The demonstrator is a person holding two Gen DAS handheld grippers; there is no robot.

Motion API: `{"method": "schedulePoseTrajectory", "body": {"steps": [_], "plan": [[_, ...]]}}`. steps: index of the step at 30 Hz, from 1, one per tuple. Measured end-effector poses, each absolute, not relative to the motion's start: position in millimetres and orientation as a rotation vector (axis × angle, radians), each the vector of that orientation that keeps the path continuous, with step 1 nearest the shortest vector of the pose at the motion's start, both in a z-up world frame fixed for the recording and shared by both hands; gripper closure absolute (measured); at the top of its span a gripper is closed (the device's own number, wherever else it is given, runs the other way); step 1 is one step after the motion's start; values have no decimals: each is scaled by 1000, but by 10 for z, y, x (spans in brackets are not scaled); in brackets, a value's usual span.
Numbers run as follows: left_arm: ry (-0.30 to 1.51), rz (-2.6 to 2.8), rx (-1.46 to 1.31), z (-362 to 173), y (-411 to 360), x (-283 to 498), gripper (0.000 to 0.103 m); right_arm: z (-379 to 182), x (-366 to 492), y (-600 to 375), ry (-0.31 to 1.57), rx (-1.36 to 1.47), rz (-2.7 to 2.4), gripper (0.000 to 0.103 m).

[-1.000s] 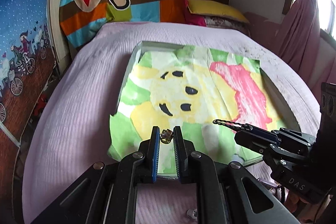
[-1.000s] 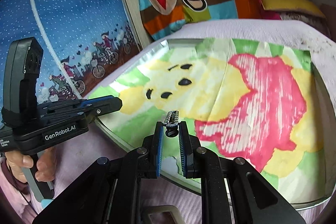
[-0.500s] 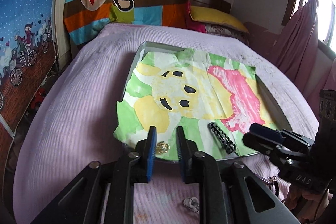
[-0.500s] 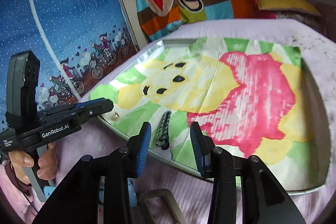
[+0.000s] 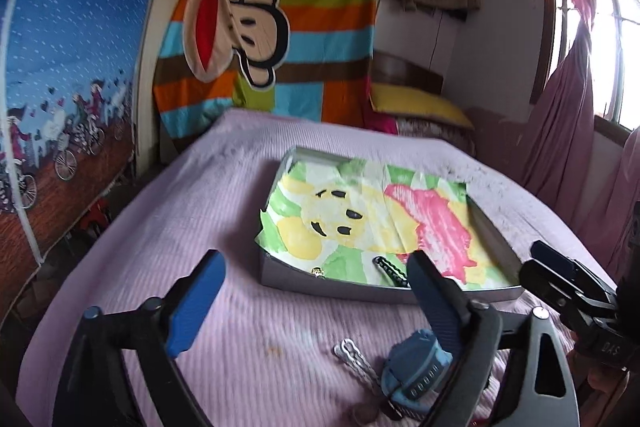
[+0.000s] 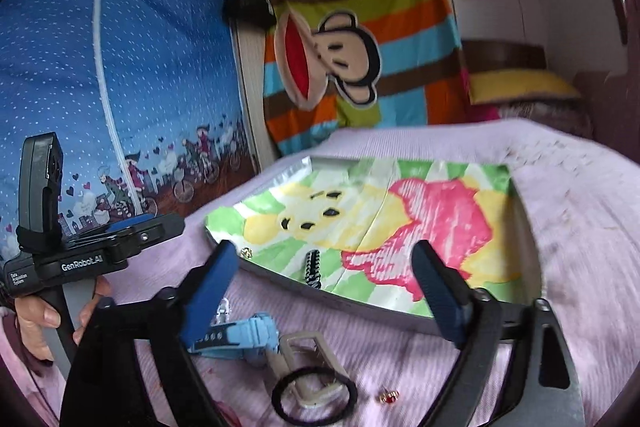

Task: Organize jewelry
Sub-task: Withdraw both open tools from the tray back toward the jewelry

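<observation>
A shallow grey tray (image 5: 340, 287) lined with a cartoon-print paper (image 5: 400, 211) lies on the lilac bedspread. A small gold ring (image 5: 318, 271) and a black chain (image 5: 390, 271) rest on the paper near the tray's front edge. The right wrist view shows the same ring (image 6: 246, 253) and chain (image 6: 313, 269). My left gripper (image 5: 316, 303) is wide open and empty, hovering short of the tray. My right gripper (image 6: 324, 295) is also wide open and empty, above loose items on the bed. Each gripper shows in the other's view: right gripper (image 5: 544, 255), left gripper (image 6: 160, 227).
On the bedspread in front of the tray lie a blue watch (image 6: 240, 337), a silver buckle (image 6: 312, 359), a black hair tie (image 6: 314, 397), a small red stud (image 6: 388, 395) and a silver chain (image 5: 356, 357). A hand (image 6: 36, 323) holds the left gripper's handle. A striped cloth (image 5: 280, 39) hangs at the far end of the bed.
Both grippers let go of their pieces: the ring and the black chain now lie in the tray. Both have opened wide and pulled back and up from the tray.
</observation>
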State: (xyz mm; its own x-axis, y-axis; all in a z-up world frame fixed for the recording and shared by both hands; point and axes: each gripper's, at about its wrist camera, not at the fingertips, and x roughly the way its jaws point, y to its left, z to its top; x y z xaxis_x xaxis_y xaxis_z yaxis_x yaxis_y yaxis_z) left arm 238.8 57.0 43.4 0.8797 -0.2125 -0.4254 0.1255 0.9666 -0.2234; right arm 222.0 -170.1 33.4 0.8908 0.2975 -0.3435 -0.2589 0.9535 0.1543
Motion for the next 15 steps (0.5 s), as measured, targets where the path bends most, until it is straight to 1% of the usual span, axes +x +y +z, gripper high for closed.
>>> {"method": "schedulePoseTrajectory", "body": {"steps": [4, 6, 15], "plan": [[423, -167, -169, 424, 531, 2160, 2, 369, 1927, -1757, 300, 97, 268, 8], [401, -166, -153, 411, 496, 2038, 1, 369, 1801, -1795, 277, 98, 259, 1], [374, -215, -92, 257, 309, 1601, 0, 313, 1337, -1984, 248, 67, 239, 1]]}}
